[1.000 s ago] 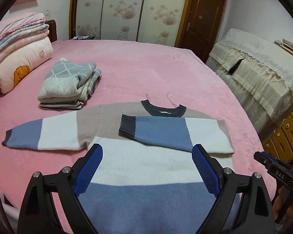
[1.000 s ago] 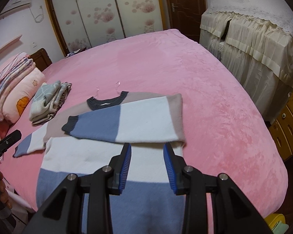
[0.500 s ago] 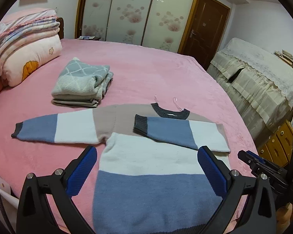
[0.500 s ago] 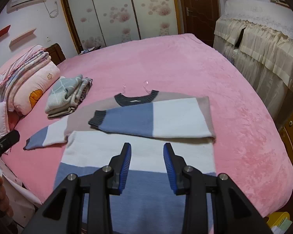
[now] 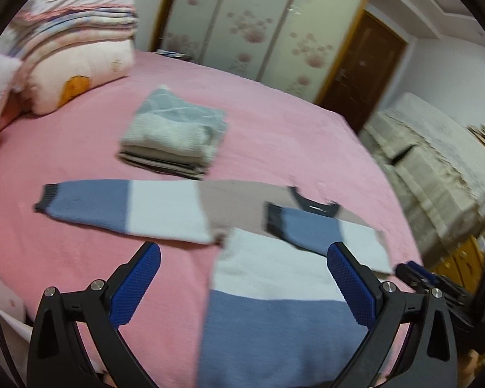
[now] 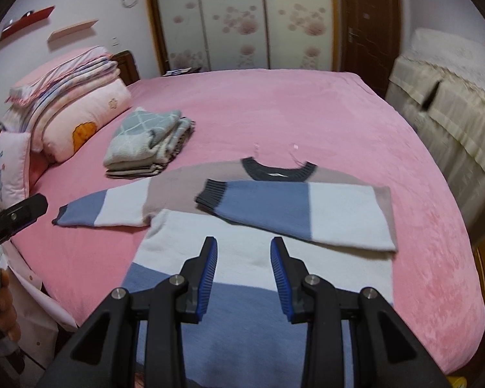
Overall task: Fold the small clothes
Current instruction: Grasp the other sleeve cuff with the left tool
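Soft, floppy striped sweater [image 6: 258,258]: take its outstretched sleeve cuff [image 5: 47,197], frame left. Left gripper [image 5: 242,258] fingers wide, empty; right gripper [image 6: 244,252] narrow, empty.

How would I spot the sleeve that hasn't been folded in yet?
Start at the pink bed and find the striped sweater spread on it. The unfolded sleeve stretches flat toward the pillows, below the folded pile; the other sleeve lies across the chest.

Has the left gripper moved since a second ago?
Yes. In the left wrist view the left gripper has slid left across the sweater: both fingers framed its body before, now the left finger hangs over bare pink bedspread.
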The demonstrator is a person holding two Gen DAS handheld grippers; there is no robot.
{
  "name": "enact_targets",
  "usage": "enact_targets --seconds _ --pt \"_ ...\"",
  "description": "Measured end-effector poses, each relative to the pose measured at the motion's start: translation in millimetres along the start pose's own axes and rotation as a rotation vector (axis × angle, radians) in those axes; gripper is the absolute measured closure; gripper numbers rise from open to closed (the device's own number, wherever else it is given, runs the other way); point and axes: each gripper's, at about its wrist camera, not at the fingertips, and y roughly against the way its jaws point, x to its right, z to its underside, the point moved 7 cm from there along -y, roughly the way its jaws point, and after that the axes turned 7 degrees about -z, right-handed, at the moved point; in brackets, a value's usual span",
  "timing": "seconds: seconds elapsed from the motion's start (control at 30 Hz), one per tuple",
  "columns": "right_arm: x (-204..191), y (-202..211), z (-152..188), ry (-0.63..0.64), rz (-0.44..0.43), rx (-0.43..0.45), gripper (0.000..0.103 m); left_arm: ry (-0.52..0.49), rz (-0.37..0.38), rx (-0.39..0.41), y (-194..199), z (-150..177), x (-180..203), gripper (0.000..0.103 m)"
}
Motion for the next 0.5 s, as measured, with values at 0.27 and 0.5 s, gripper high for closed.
enact_targets --seconds 0.27,0.5 --pt "-68 -58 -20 0.115 -0.055 -0.033 0.069 0.154 -0.229 0.003 -41 -14 -124 0.001" --pt "-134 -122 -29 0.182 -0.121 -0.065 0.069 0.424 -0.275 -0.037 -86 0 -226 0.001"
